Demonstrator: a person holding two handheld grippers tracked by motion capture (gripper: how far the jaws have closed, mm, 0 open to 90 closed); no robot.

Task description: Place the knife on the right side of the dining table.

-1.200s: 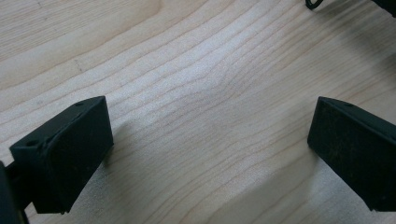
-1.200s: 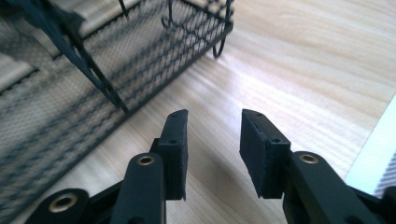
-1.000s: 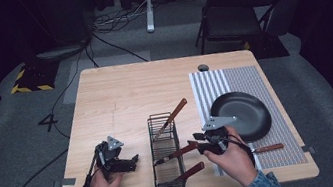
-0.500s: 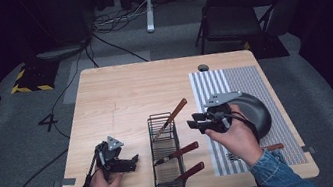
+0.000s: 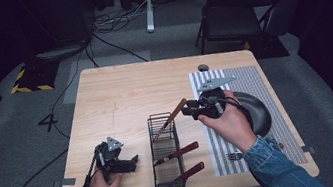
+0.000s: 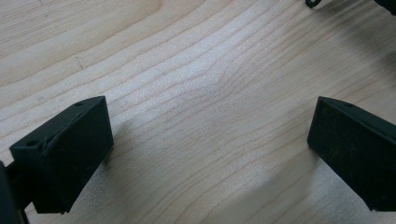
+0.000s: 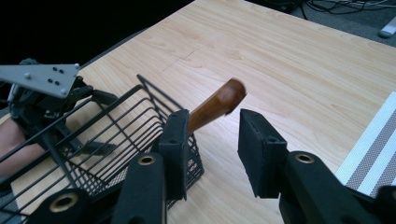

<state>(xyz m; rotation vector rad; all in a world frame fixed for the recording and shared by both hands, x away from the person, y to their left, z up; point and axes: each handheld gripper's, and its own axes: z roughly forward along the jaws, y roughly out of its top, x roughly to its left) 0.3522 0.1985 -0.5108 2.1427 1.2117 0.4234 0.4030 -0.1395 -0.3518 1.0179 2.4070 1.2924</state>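
Observation:
A black wire basket (image 5: 169, 174) stands at the table's front middle, and three wooden-handled utensils lie in it. The farthest handle (image 5: 177, 109) slants up and out over the basket's far right rim. My right gripper (image 5: 191, 110) is open at that handle's tip. In the right gripper view the handle (image 7: 218, 103) pokes up between the open jaws of the right gripper (image 7: 214, 140), close to the left one, and whether they touch is unclear. My left gripper (image 5: 132, 162) rests open on bare wood left of the basket, and the left gripper (image 6: 210, 149) has nothing between its jaws.
A black pan (image 5: 257, 108) lies on a striped mat (image 5: 253, 79) at the right, partly behind the person's hand. A fork (image 5: 235, 156) lies on the mat's near end. A small dark disc (image 5: 203, 67) sits at the table's far edge. A chair (image 5: 237, 11) stands beyond.
My right gripper has moved away from the person, from beside the basket's middle handle up to the farthest handle's tip. The left gripper has stayed still.

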